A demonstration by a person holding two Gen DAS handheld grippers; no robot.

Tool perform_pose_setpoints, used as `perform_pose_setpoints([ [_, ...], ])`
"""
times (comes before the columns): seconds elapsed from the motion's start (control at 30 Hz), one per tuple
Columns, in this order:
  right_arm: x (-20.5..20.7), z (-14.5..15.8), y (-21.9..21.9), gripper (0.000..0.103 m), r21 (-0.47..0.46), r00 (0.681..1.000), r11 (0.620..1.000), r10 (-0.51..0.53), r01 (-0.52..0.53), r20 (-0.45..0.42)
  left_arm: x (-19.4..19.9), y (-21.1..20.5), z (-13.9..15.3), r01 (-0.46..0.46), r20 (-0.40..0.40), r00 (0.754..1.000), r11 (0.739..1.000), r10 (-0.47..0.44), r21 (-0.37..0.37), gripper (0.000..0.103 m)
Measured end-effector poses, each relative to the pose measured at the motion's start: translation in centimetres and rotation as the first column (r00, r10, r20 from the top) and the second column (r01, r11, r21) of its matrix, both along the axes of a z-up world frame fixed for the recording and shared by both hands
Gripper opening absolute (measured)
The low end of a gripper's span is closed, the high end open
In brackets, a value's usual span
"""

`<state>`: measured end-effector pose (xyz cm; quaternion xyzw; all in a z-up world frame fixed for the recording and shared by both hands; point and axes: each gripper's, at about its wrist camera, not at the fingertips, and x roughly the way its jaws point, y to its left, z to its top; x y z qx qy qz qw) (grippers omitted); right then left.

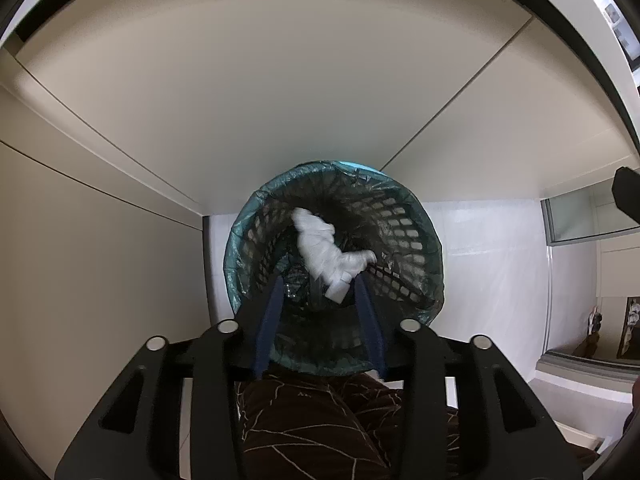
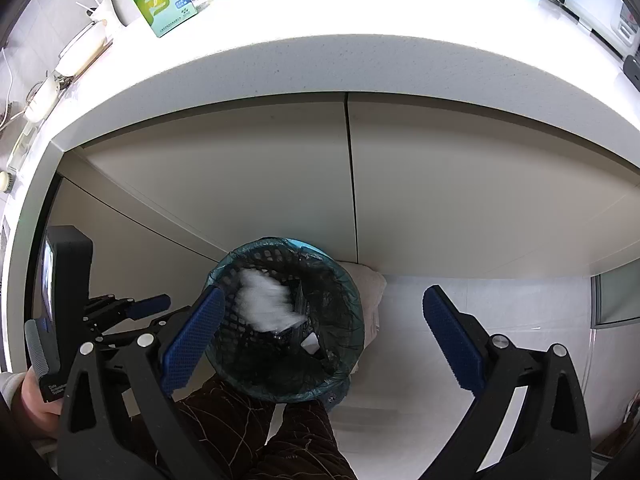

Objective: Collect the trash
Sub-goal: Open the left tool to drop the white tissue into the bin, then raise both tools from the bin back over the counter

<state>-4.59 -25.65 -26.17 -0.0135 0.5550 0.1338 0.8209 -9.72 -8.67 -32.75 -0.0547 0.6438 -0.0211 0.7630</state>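
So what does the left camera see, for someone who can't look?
A crumpled white tissue is over a black mesh trash basket lined with a teal bag, just past the open left tongs, whose blue fingers point into the basket. Beige cabinet doors stand behind, and a brown patterned trouser leg is below.

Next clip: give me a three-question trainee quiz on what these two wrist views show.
1. True or false: the right gripper is clamped on the green box.
2. What lines the black mesh bin?
A. blue-green bag
B. newspaper
C. nothing
3. Fill in: the white crumpled tissue is over the bin's ____.

Key:
1. False; its jaws are wide apart and the box sits on the countertop.
2. A
3. opening, just ahead of the left gripper.
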Motion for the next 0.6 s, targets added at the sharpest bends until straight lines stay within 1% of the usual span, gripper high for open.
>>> perform_pose_setpoints([
  [0.07, 0.0, 0.1, 0.0, 0.095, 0.001, 1.000, 1.000, -0.002, 0.002, 0.001, 0.0, 0.3, 0.8, -0.013, 0.018, 1.000, 1.000, 0.013, 0.004, 0.055],
  [0.13, 0.0, 0.4, -0.1, 0.095, 0.003, 1.000, 1.000, -0.005, 0.005, 0.005, -0.1, 0.6, 1.8, -0.030, 0.041, 0.999, 0.999, 0.030, -0.011, 0.060],
  [0.17, 0.0, 0.7, -0.2, 0.095, 0.006, 1.000, 1.000, -0.006, 0.006, 0.009, 0.0, 0.7, 2.4, -0.040, 0.054, 0.998, 0.999, 0.040, -0.015, 0.065],
  [0.3, -0.2, 2.7, -0.4, 0.095, 0.008, 0.999, 1.000, -0.004, 0.004, 0.053, -0.1, 1.4, 5.9, -0.071, 0.131, 0.989, 0.997, 0.074, -0.024, 0.079],
  [0.37, -0.4, 3.9, -0.5, 0.095, 0.004, 0.997, 1.000, -0.001, 0.001, 0.081, -0.1, 1.7, 8.0, -0.082, 0.174, 0.981, 0.996, 0.085, -0.024, 0.091],
  [0.47, -0.4, 5.7, -0.4, 0.095, 0.004, 0.994, 1.000, 0.002, -0.003, 0.110, 0.1, 1.8, 10.4, -0.094, 0.216, 0.971, 0.995, 0.098, -0.032, 0.097],
  [0.6, -0.4, 8.2, -0.4, 0.095, 0.009, 0.990, 1.000, 0.003, -0.005, 0.140, 0.3, 2.1, 13.7, -0.105, 0.263, 0.958, 0.994, 0.112, -0.042, 0.097],
])
